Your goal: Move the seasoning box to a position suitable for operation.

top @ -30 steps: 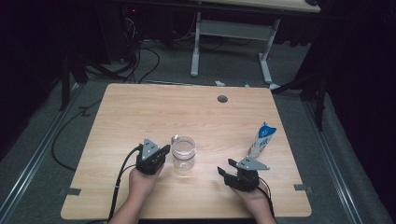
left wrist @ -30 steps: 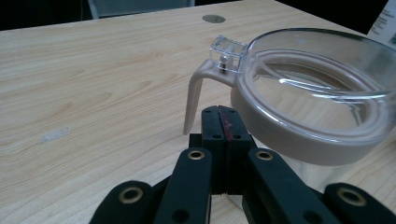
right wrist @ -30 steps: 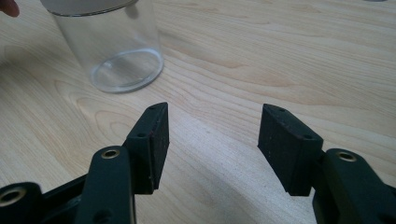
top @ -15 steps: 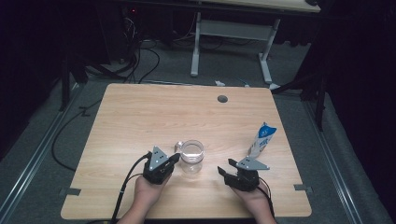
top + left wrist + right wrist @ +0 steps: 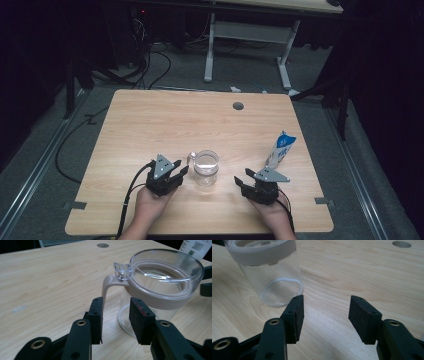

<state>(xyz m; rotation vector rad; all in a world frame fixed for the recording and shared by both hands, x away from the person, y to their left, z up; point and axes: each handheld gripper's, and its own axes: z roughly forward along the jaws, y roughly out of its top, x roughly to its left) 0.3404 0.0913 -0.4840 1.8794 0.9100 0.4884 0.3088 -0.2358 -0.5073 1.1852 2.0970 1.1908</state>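
Observation:
A clear glass jug (image 5: 206,167) with a beige band and a thin beige handle (image 5: 107,288) stands upright on the wooden table (image 5: 165,125). My left gripper (image 5: 180,167) sits just left of it. Its jaws have just been opening and stand apart in the left gripper view (image 5: 116,320), with the handle dropping close behind the left pad (image 5: 97,315), which does not press on it. My right gripper (image 5: 243,176) rests to the jug's right and points at it. Its jaws have just been closing a little but are still wide (image 5: 324,312), with nothing between them. The jug (image 5: 272,272) stands beyond them.
A blue-and-white carton (image 5: 280,150) stands upright behind my right gripper, near the table's right edge. A round cable hole (image 5: 238,106) lies at the table's far side. Cables trail over the floor at left, and a white desk frame (image 5: 210,45) stands beyond the table.
The jug and my left gripper shifted slightly right. The left jaws, closed at the handle before, now stand apart. The right hand has not moved.

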